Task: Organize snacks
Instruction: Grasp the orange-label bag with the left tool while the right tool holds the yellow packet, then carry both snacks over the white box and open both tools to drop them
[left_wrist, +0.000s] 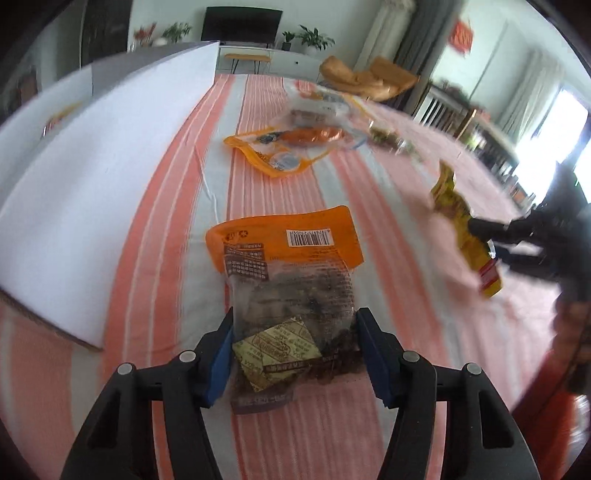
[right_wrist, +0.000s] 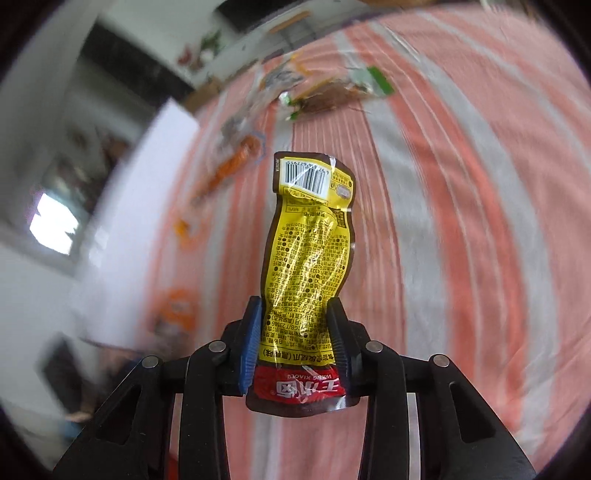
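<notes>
Pinching the yellow snack pouch (right_wrist: 308, 258) lifted above the striped bench (right_wrist: 461, 221), your right claw (right_wrist: 295, 339) grips it. Your left claw (left_wrist: 295, 354) clamps the orange-topped clear packet (left_wrist: 288, 288) of dark pieces, lying on the bench.

- Far snack packets (left_wrist: 317, 122), left wrist view: smeared; print and contents unreadable.
- Small dark items (left_wrist: 388, 138), far right on the striped cloth (left_wrist: 280, 192): too blurred to identify.
- Right gripper (left_wrist: 491, 240), left wrist view: blurred, body cut off by the right edge; fingertips indistinct against the yellow packet (left_wrist: 463, 225).
- White board (left_wrist: 92, 192): near-left end cut by the edge.
- Right wrist view: everything behind the yellow packet smeared; green-edged packet (right_wrist: 340, 94) illegible; orange shapes (right_wrist: 177, 306) at left unidentifiable.
- Yellow packet's sides hidden behind the blue pads (right_wrist: 251, 343).
</notes>
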